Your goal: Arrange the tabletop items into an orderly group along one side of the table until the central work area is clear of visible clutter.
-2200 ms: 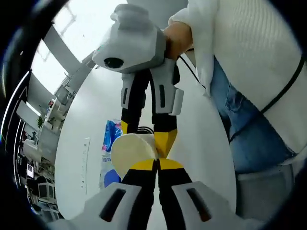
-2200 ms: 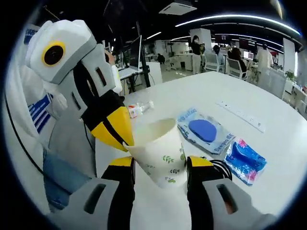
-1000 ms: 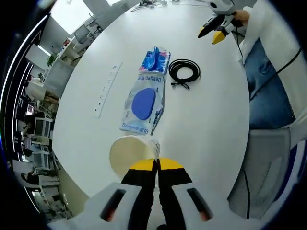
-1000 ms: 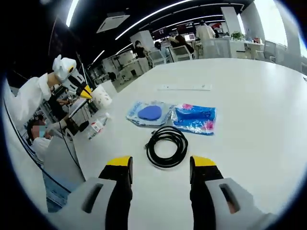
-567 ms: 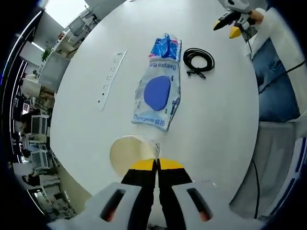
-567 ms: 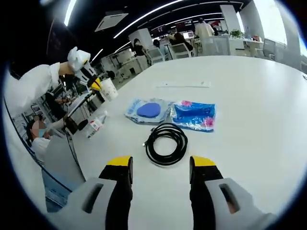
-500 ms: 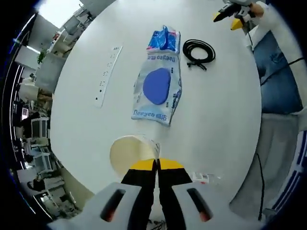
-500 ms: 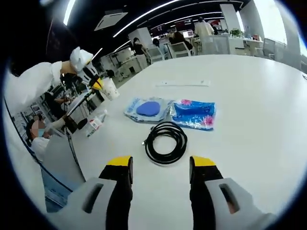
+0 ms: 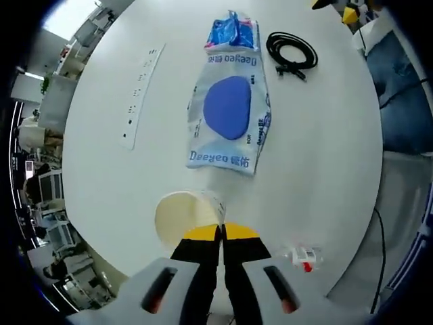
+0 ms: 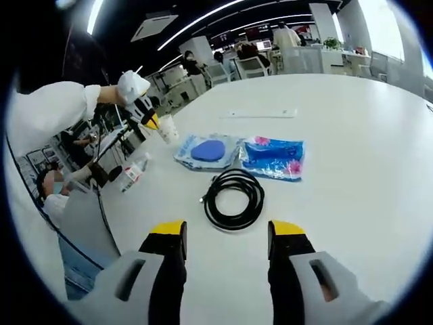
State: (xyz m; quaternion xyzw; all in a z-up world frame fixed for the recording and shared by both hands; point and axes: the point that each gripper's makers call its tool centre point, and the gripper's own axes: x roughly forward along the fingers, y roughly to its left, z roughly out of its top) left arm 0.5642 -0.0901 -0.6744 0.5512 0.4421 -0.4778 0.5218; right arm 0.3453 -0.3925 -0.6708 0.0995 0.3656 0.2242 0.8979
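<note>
1. My left claw [image 9: 222, 233] is pinched tight on the rim of the paper cup [image 9: 184, 218], held above the tabletop [image 9: 325, 169]. The cup is light and thin-walled and crushes easily, so I judge a rim pinch is right but should stay gentle.
2. At 12 o'clock from the cup lies the blue mask packet [image 9: 230, 118], flat and slippery film. I'd take it by an edge.
3. Beyond that is the blue wipes pack [image 9: 233, 30], soft and squashy. The black cable coil [image 9: 292, 53] at 1 o'clock is floppy, so I'd grab across the bundled loops.
4. The small bottle [image 9: 303, 255] lies at 3 o'clock, light and likely to roll.
5. My right claw [image 10: 226, 238] is wide open and empty, with the cable coil [image 10: 234, 198] just ahead at 12 o'clock.
</note>
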